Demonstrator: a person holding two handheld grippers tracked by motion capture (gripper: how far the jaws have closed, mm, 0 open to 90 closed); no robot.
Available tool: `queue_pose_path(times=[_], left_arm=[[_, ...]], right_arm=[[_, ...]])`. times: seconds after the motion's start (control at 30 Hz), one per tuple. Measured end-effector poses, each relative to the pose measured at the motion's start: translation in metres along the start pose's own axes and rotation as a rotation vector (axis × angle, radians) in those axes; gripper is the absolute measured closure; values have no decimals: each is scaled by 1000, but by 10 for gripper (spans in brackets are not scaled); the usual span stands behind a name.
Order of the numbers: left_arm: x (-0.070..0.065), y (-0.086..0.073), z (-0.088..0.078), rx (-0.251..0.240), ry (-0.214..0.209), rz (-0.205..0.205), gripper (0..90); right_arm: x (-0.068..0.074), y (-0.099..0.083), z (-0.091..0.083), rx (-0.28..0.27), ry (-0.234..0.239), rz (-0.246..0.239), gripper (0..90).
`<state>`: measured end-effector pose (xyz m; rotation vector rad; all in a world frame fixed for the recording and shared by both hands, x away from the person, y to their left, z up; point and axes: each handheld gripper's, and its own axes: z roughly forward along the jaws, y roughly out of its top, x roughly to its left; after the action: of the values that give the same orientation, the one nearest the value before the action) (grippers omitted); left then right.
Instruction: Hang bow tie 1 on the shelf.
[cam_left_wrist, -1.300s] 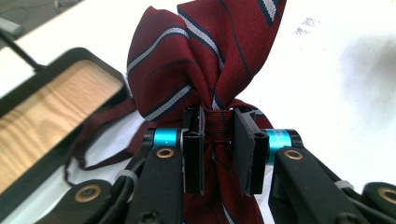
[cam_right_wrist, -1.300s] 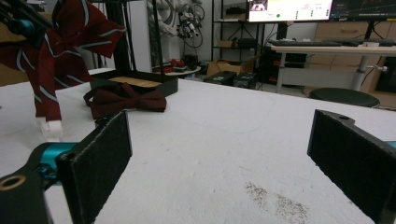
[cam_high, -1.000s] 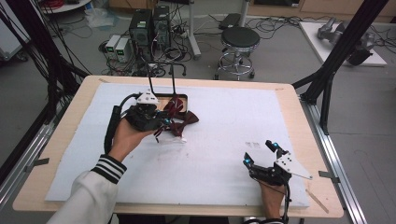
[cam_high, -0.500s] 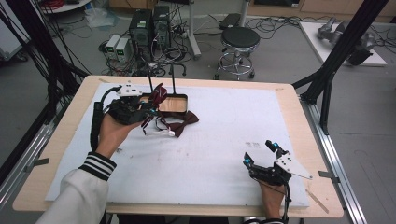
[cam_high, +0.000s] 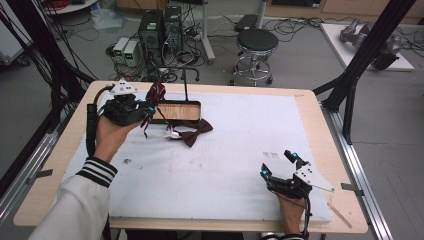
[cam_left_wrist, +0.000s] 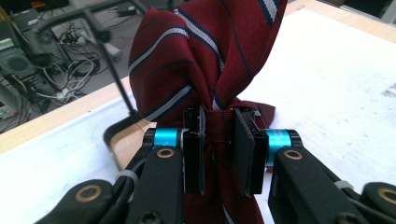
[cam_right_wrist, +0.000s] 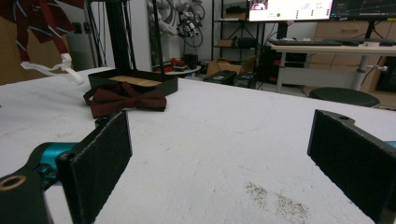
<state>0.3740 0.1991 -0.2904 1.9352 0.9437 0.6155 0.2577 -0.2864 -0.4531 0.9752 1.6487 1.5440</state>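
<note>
From the high view, the left gripper (cam_high: 145, 107) holds a dark red striped cloth bow tie (cam_high: 156, 93) up in the air, just above the left end of the shallow black tray with a wooden bottom (cam_high: 176, 111) on the white-covered counter (cam_high: 240, 150). A plain dark red bow tie (cam_high: 194, 131) lies flat beside the tray. The right gripper (cam_high: 280, 162) rests near the front right, jaws wide and empty. In the left gripper view, the jaws pinch the striped tie's middle band (cam_left_wrist: 219, 126). In the right gripper view, the wide jaws face the plain tie (cam_right_wrist: 125, 99) and the tray (cam_right_wrist: 135, 81).
</note>
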Motion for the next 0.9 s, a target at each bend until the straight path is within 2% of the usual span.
queue_pose_path(times=[0.13,0.27,0.43,0.53,0.7,0.9], left_arm=[[14,2,-4,-8,22,-5,749],[27,4,-5,-11,44,-20,749],[42,7,-5,-12,76,-30,749],[50,10,-5,-13,93,-36,748],[61,13,-4,-15,120,-47,748],[71,15,1,-9,128,-56,749]], right_arm=[[1,0,0,-5,-4,-15,56],[0,0,0,-3,-6,4,56],[0,0,0,-6,-6,-8,56],[0,0,0,-3,-6,2,56],[0,0,0,-4,-6,-3,56],[0,0,1,-4,-5,-4,56]])
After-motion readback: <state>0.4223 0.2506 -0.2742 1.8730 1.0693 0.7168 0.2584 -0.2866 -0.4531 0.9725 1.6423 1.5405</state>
